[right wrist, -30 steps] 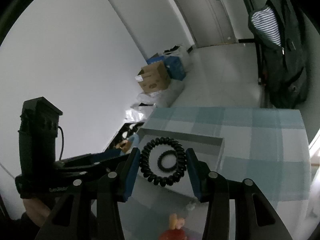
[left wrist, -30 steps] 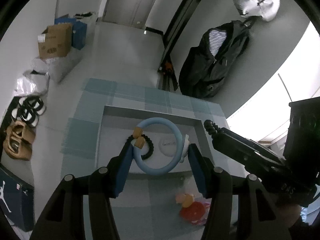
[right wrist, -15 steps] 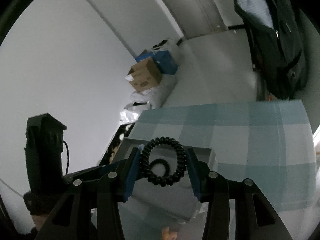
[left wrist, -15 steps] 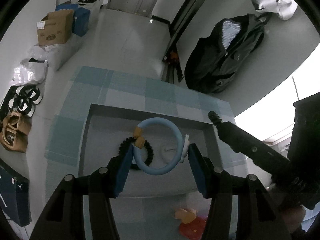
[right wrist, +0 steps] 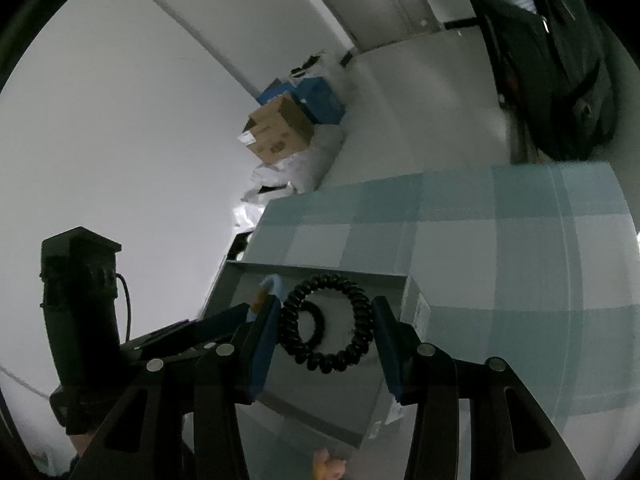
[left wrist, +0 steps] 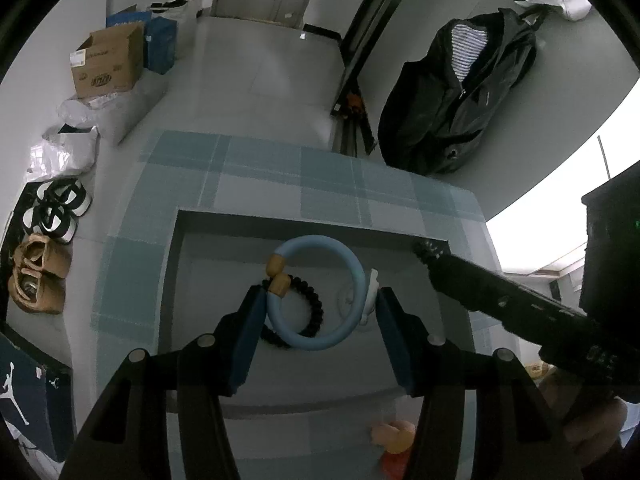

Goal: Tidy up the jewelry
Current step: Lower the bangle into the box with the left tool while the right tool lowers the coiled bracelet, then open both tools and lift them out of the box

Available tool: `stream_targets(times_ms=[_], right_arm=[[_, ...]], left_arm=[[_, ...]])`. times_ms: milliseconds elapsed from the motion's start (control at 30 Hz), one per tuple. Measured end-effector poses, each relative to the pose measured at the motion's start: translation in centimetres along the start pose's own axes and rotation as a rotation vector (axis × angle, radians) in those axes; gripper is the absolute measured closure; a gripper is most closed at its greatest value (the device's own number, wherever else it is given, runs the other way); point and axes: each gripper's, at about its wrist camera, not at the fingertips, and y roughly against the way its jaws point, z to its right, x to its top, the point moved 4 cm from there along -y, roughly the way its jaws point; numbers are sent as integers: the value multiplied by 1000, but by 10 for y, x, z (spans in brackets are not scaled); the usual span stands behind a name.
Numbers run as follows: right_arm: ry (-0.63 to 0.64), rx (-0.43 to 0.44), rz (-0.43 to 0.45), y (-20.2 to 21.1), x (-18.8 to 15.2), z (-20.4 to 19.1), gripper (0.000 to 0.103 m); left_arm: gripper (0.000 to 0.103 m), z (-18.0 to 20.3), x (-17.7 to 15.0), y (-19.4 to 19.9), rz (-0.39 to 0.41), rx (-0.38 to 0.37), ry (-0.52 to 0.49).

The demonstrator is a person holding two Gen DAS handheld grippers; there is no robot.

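The left claw point(left wrist: 318, 312) pinches a light blue bangle point(left wrist: 320, 292) across its width, the blue pads pressing on either side; the bangle's two tan wooden end beads point(left wrist: 276, 274) sit by the left pad and a small white charm point(left wrist: 372, 284) by the right. The right claw point(right wrist: 326, 328) likewise pinches a black spiral hair tie point(right wrist: 326, 324), stretched as a ring between its pads. Both claws point down into an open grey box point(left wrist: 176, 280) that stands on the bench, which wears a blue-and-white checked cloth point(left wrist: 280, 176).

On the box's floor lies a black beaded bracelet point(left wrist: 312, 304), seen through and beside the bangle in the left view, and a faint pale round piece point(left wrist: 348, 300) just right of it, too dim to name. The right gripper's dark body point(left wrist: 520, 304) reaches in over the box's right wall. In front of the box, on the cloth, sits a small orange and red toy-like thing point(left wrist: 392, 444).

The step in hand looks like placing: both pieces are carried over the box and are about to be set down. Next, each claw likely needs to sink closer to the box floor, pick a bare spot clear of the beaded bracelet, and spread its pads so the piece drops flat. The two grippers are near each other, so letting go one at a time would be safer.
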Motion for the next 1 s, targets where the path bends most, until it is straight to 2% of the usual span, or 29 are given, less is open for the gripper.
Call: stream_targets(times_ms=[233, 367, 500, 633, 800, 1000], right_arm=[[-30, 22, -5, 2, -2, 2, 56], [-27, 22, 5, 5, -2, 1, 53], [-18, 17, 20, 8, -2, 0, 52], [-15, 25, 33, 11, -2, -1, 47], [8, 43, 51, 14, -2, -8, 38], [22, 38, 82, 23, -1, -9, 38]], left_arm=[[52, 0, -1, -6, -17, -34, 18], [51, -2, -2, -9, -37, 0, 29], [50, 2, -2, -4, -21, 14, 0], [35, 5, -3, 2, 2, 13, -27], [35, 3, -3, 8, 25, 18, -22], [35, -3, -2, 19, 67, 26, -8]])
